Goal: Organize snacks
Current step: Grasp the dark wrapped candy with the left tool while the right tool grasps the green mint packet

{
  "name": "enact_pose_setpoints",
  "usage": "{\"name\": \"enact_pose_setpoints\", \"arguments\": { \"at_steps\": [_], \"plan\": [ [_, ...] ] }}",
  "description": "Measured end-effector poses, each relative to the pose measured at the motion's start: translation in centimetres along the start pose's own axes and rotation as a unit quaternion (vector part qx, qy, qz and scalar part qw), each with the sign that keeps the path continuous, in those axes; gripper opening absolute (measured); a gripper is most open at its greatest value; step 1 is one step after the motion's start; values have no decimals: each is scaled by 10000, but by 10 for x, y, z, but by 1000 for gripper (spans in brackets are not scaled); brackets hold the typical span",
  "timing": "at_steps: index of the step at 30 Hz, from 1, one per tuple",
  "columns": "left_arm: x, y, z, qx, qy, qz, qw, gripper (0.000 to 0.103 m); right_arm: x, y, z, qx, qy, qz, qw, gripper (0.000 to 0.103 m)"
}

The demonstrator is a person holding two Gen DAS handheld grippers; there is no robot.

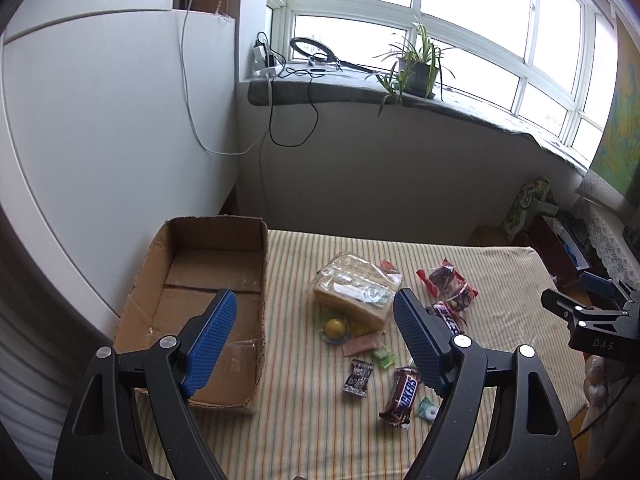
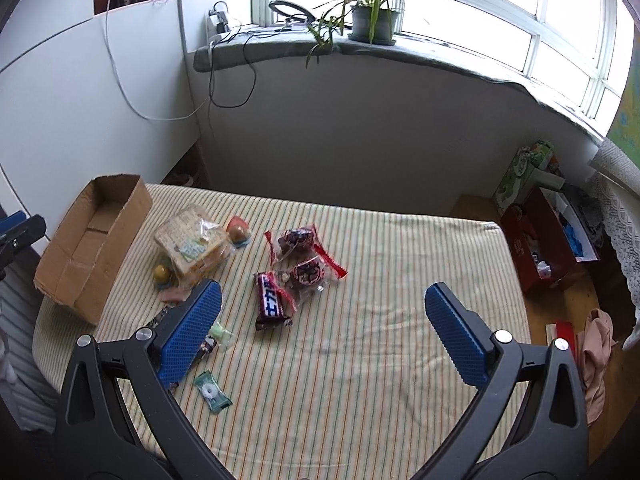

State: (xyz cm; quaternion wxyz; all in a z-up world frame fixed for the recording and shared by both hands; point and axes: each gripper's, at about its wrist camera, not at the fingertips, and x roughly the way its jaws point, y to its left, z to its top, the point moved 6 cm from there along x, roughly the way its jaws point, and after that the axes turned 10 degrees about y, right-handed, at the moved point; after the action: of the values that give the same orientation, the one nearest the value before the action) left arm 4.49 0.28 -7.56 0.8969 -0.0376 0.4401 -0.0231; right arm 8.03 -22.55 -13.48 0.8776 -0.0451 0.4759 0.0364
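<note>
We hold the left tool (image 1: 316, 336) released over the striped table (image 1: 304, 432), its blue pads spread wide and grasping nothing. At the left of that view an open cardboard box (image 1: 192, 308) sits on the table. Right of it, near the centre of the frame, lies a clear-wrapped bread pack (image 1: 356, 292), with a yellow round sweet (image 1: 335, 327) touching its lower edge. Below them sit a dark small wrapper (image 1: 357, 378) and a Snickers bar (image 1: 401, 396).

Our right tool (image 2: 323, 328) is likewise released and empty, above the bare lower middle of the table. In its view a second chocolate bar (image 2: 272, 300) lies at centre, two red-tied nut packets (image 2: 304, 258) just above it, and a green mint wrapper (image 2: 212, 392) at lower left. A potted plant (image 2: 370, 16) stands on the windowsill at the top of the frame.
</note>
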Motion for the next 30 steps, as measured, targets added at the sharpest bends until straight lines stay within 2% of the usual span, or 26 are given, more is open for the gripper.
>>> {"name": "enact_pose_setpoints", "arguments": {
  "at_steps": [4, 8, 10, 11, 15, 19, 23, 30],
  "plan": [
    [8, -7, -7, 150, 220, -188, 9995, 71, 16, 16, -23, -463, 232, 227, 9984, 102],
    [19, -17, -19, 350, 488, -412, 9973, 60, 32, 34, -47, -875, 525, 452, 9938, 93],
    [29, -25, -27, 470, 724, -582, 9946, 46, 38, 40, -56, -908, 672, 590, 9918, 90],
    [35, -28, -31, 529, 848, -658, 9928, 43, 42, 43, -60, -904, 739, 682, 9908, 90],
    [57, -43, -48, 755, 1243, -884, 9854, 29, 57, 51, -73, -932, 1037, 985, 9853, 75],
    [71, -50, -61, 939, 1484, -991, 9795, 25, 69, 64, -84, -1171, 1210, 1155, 9789, 63],
    [88, -48, -70, 892, 1771, -1031, 9747, 23, 78, 70, -89, -1232, 1327, 1312, 9747, 60],
    [106, -44, -77, 900, 1926, -1032, 9717, 23, 93, 82, -94, -1447, 1472, 1396, 9685, 56]
  ]
}}
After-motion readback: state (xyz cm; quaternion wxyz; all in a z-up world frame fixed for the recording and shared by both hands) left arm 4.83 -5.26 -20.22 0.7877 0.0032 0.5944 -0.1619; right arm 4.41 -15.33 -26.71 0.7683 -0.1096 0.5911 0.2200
